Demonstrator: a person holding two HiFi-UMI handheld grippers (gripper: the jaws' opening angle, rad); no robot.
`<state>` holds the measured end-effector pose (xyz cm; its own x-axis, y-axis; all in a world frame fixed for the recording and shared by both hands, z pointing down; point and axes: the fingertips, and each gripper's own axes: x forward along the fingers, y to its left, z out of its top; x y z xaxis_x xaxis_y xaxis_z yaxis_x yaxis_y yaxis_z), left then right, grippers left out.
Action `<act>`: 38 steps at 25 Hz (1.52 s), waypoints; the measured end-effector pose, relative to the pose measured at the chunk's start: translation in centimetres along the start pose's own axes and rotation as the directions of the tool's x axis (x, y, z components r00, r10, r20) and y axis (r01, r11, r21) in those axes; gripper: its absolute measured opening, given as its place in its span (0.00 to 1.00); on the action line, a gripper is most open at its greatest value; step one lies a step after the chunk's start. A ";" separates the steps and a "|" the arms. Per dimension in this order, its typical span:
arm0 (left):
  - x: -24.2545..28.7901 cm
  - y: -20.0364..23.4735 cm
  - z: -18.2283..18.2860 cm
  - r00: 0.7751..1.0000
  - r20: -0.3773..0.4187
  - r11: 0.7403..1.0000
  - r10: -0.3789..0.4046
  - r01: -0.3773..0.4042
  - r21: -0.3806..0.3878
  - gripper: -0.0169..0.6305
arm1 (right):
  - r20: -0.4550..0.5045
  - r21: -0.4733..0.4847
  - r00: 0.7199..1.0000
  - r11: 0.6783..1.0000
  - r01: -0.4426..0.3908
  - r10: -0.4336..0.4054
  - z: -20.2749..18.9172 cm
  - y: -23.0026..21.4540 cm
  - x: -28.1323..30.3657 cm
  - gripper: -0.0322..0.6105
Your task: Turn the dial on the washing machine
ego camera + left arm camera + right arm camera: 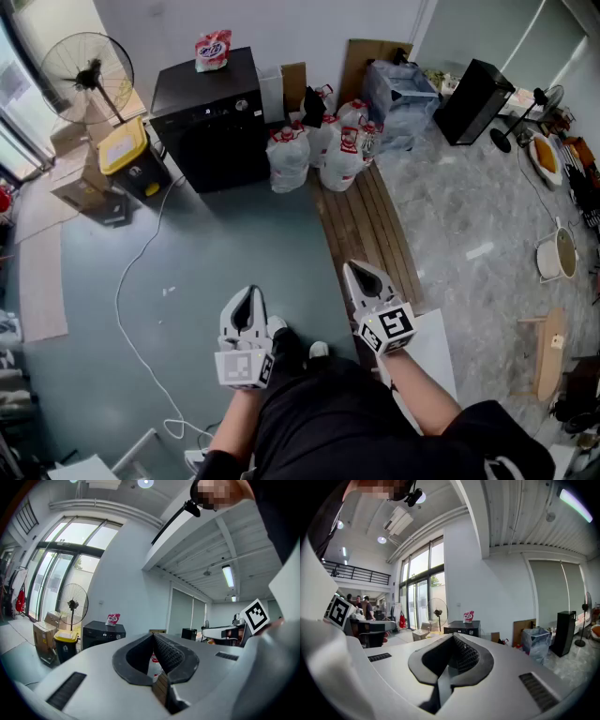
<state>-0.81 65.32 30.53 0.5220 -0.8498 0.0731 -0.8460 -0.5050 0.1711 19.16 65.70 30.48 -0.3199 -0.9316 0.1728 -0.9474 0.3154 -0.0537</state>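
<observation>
The person is standing well apart from the black washing machine [211,122], which is sitting against the far wall beside some bags, and its dial [242,106] is going untouched, so the approach and the turn are both waiting to be done. The left gripper [247,298] and right gripper [359,275] are holding their jaws fully together, gripping nothing

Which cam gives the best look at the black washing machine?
Head view: the washing machine shows whole, top and front, with nothing in front of it. Left gripper view: small and distant, left of centre. Right gripper view: small and distant, near centre.
</observation>
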 end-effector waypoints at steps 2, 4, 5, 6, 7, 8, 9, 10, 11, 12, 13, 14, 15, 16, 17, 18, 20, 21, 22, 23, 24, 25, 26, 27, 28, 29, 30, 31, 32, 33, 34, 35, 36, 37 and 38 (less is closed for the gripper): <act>1.6 1.5 0.4 1.000 0.005 1.000 -0.004 0.004 0.004 0.03 | 0.004 -0.009 1.000 1.000 -0.007 0.007 0.4 0.3 2.1 0.05; 3.2 2.7 1.0 1.000 0.014 1.000 -0.011 0.011 0.011 0.03 | 0.020 -0.021 1.000 1.000 -0.012 0.013 0.8 0.3 4.0 0.05; 3.9 3.2 1.3 1.000 0.018 1.000 -0.016 0.016 0.018 0.03 | 0.031 -0.028 0.999 1.000 -0.011 0.012 1.0 0.2 4.9 0.05; 4.6 3.7 1.6 1.000 0.020 0.999 -0.023 0.022 0.025 0.03 | 0.039 -0.034 0.999 0.999 -0.005 0.007 1.3 0.1 5.8 0.05; 5.3 4.2 1.9 0.999 0.021 0.999 -0.032 0.031 0.034 0.03 | 0.041 -0.040 0.999 0.999 0.003 -0.001 1.6 -0.1 6.7 0.05; 5.9 4.7 2.1 0.999 0.023 0.998 -0.045 0.044 0.043 0.03 | 0.041 -0.046 0.999 0.999 0.013 -0.011 1.7 -0.1 7.5 0.05; 6.5 5.1 2.2 0.998 0.024 0.997 -0.058 0.057 0.051 0.03 | 0.039 -0.050 0.999 0.999 0.022 -0.020 1.6 -0.1 8.3 0.05; 6.9 5.5 2.3 0.997 0.025 0.996 -0.069 0.068 0.054 0.03 | 0.038 -0.050 0.999 0.998 0.027 -0.026 1.6 0.0 9.0 0.05; 7.3 5.9 2.4 0.996 0.030 0.996 -0.078 0.077 0.050 0.03 | 0.038 -0.047 0.999 0.998 0.029 -0.028 1.6 0.2 9.7 0.05; 7.6 6.2 2.4 0.996 0.038 0.996 -0.086 0.085 0.042 0.03 | 0.038 -0.043 0.999 0.999 0.030 -0.028 1.7 0.4 10.3 0.05; 8.0 6.6 2.4 0.995 0.043 0.995 -0.091 0.090 0.035 0.03 | 0.036 -0.040 0.999 0.999 0.031 -0.029 1.8 0.7 10.8 0.05; 8.2 7.0 2.4 0.995 0.042 0.996 -0.091 0.090 0.030 0.03 | 0.033 -0.039 0.999 0.999 0.032 -0.031 1.9 0.9 11.4 0.05; 8.5 7.3 2.3 0.996 0.037 0.996 -0.086 0.085 0.024 0.03 | 0.030 -0.038 0.999 0.999 0.034 -0.033 2.0 1.1 11.8 0.05; 8.7 7.7 2.3 0.997 0.031 0.997 -0.077 0.076 0.021 0.03 | 0.029 -0.037 0.999 0.999 0.034 -0.033 2.2 1.2 12.1 0.05; 8.8 8.0 2.4 0.998 0.022 0.998 -0.065 0.065 0.026 0.03 | 0.029 -0.034 0.999 0.999 0.033 -0.032 2.4 1.2 12.3 0.05; 8.9 8.4 2.5 0.999 0.011 0.998 -0.052 0.052 0.035 0.03 | 0.030 -0.028 0.999 0.999 0.032 -0.031 2.4 1.0 12.4 0.05; 9.0 9.0 2.6 1.000 -0.004 0.999 -0.029 0.030 0.036 0.03 | 0.027 -0.002 0.999 1.000 0.026 -0.026 1.9 0.4 12.5 0.05; 9.0 9.2 2.5 1.000 -0.003 0.999 -0.024 0.024 0.027 0.03 | 0.022 0.008 0.999 1.000 0.026 -0.026 1.7 -0.1 12.5 0.05; 9.0 9.4 2.4 1.000 0.003 1.000 -0.022 0.022 0.018 0.03 | 0.017 0.011 0.999 1.000 0.028 -0.028 1.6 -0.6 12.4 0.05; 9.0 9.5 2.3 1.000 0.008 1.000 -0.020 0.020 0.012 0.03 | 0.013 0.010 0.999 0.999 0.032 -0.032 1.6 -1.1 12.3 0.05; 9.0 9.7 2.3 1.000 0.009 1.000 -0.017 0.017 0.009 0.03 | 0.010 0.006 0.999 0.999 0.035 -0.035 1.6 -1.6 12.2 0.05; 9.0 9.9 2.3 1.000 0.008 1.000 -0.014 0.013 0.008 0.03 | 0.008 0.002 0.999 0.999 0.039 -0.039 1.6 -2.1 12.2 0.05; 9.1 10.2 2.3 1.000 0.007 1.000 -0.012 0.012 0.007 0.03 | 0.006 -0.003 0.999 0.999 0.043 -0.043 1.6 -2.5 12.2 0.05; 9.3 10.5 2.2 1.000 0.006 1.000 -0.012 0.012 0.005 0.03 | 0.003 -0.006 0.999 0.999 0.048 -0.048 1.5 -2.8 12.4 0.06; 9.4 10.8 2.1 1.000 0.006 1.000 -0.013 0.013 0.004 0.03 | -0.002 -0.006 0.998 0.998 0.056 -0.056 1.4 -3.2 12.5 0.09; 9.5 11.0 2.1 1.000 0.005 1.000 -0.011 0.011 0.004 0.03 | -0.007 -0.004 0.998 0.998 0.066 -0.066 1.2 -3.6 12.6 0.16; 9.6 11.3 2.0 1.000 0.003 1.000 -0.006 0.006 0.003 0.04 | -0.014 -0.002 0.997 0.997 0.079 -0.079 1.0 -4.1 12.7 0.24; 9.6 11.5 1.9 1.000 -0.001 1.000 -0.001 0.001 -0.003 0.08 | -0.020 -0.001 0.995 0.996 0.094 -0.094 0.7 -4.5 12.8 0.29; 9.7 11.7 1.9 1.000 -0.005 1.000 0.003 -0.003 -0.019 0.19 | -0.026 0.002 0.994 0.994 0.108 -0.108 0.6 -4.8 12.8 0.33; 9.7 12.0 2.0 1.000 -0.007 0.999 0.007 -0.007 -0.042 0.27 | -0.031 0.005 0.992 0.993 0.119 -0.119 0.5 -5.1 12.9 0.37; 9.8 12.3 2.1 1.000 -0.006 0.998 0.007 -0.008 -0.059 0.31 | -0.035 0.009 0.992 0.992 0.125 -0.125 0.5 -5.3 13.0 0.39; 9.8 12.6 2.2 1.000 -0.005 0.998 0.007 -0.007 -0.061 0.32 | -0.039 0.012 0.991 0.992 0.128 -0.127 0.6 -5.4 13.1 0.40; 9.9 12.9 2.2 1.000 -0.006 0.999 0.006 -0.006 -0.050 0.34 | -0.041 0.013 0.991 0.992 0.129 -0.129 0.7 -5.5 13.3 0.41; 9.9 13.3 2.0 1.000 -0.009 0.999 0.006 -0.006 -0.037 0.35 | -0.043 0.013 0.991 0.991 0.130 -0.130 0.8 -5.5 13.6 0.42; 9.9 13.7 1.9 1.000 -0.014 0.999 0.006 -0.007 -0.034 0.35 | -0.046 0.014 0.991 0.991 0.130 -0.129 0.8 -5.4 13.9 0.43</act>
<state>-7.49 49.71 31.77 0.5180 -0.8509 0.0876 -0.8454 -0.4937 0.2041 19.85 50.92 32.38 -0.1941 -0.9553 0.2232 -0.9810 0.1889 -0.0448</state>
